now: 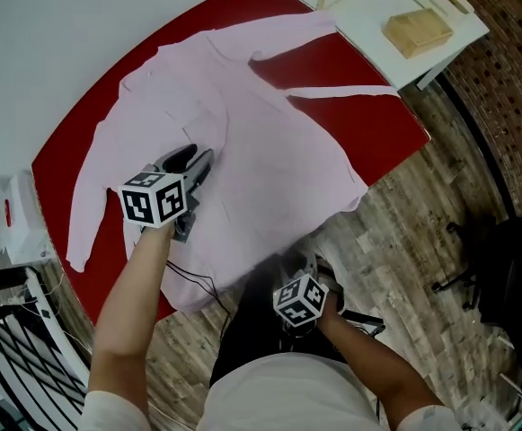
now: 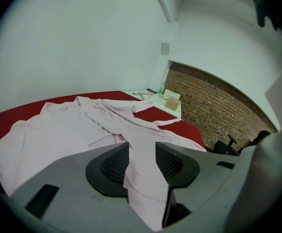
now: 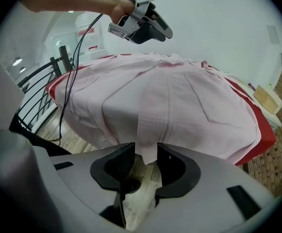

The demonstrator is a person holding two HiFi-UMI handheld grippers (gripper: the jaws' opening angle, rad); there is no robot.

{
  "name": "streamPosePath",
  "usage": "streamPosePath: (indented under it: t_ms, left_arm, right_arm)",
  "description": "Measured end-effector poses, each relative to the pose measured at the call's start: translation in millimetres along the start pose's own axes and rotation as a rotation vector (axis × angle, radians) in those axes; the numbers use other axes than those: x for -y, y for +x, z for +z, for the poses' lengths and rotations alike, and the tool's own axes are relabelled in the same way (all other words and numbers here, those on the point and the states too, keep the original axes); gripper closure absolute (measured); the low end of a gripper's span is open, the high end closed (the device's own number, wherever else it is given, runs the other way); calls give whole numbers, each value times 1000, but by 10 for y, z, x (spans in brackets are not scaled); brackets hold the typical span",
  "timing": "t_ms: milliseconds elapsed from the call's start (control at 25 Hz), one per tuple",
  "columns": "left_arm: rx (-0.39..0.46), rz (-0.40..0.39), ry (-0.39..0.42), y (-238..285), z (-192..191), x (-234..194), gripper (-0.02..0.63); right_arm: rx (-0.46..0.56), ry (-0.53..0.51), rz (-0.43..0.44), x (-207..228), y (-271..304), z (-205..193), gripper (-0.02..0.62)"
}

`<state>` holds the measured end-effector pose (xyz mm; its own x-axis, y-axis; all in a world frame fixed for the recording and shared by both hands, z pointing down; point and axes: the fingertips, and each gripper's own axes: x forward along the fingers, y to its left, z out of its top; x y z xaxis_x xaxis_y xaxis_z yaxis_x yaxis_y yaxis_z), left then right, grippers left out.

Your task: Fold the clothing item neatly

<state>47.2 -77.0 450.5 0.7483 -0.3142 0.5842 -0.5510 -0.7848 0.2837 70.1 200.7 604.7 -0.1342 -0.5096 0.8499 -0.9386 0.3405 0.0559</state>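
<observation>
Pink shirt [image 1: 269,151] lying spread across red tabletop [image 1: 368,124], hem overhanging at 6 o'clock. Left tool [image 2: 141,166] standing apart, fold lying loose between jaws. Right tool [image 3: 145,161] also apart, hem corner dipping between, unpinched. Seating fabric deeper before clamping seeming wise.

Shirt [image 1: 269,151] spread across the tabletop [image 1: 373,124], near hem hanging over the front edge, left claw [image 1: 196,160] above the shirt's left half, right claw [image 3: 146,152] low at the hanging hem, wooden block [image 1: 418,30] on a side table [image 1: 368,30] behind, right.

One shirt [image 1: 269,151], one table [image 1: 373,126] (red), one box [image 1: 418,30]
</observation>
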Motion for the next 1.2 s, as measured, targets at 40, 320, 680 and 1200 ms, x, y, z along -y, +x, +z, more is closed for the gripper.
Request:
streamPosePath:
  t_ms: [40,320,680,1200]
  left_arm:
    - [-8,3,-6,55,50,-81,456]
    - [-93,38,-28,452,299,-670,448]
    - [-170,73,-183,1031,524,-1495,448]
    - [-307,-18,-386,1510,486,-1589,589]
  right_arm:
    - [-13,12,-9,7,22,-23,471]
    - [-37,102,-72,61,71,8,472]
    - [-86,177,-139,155,144,8,472]
    - [-121,220,-202,181,187,19,514]
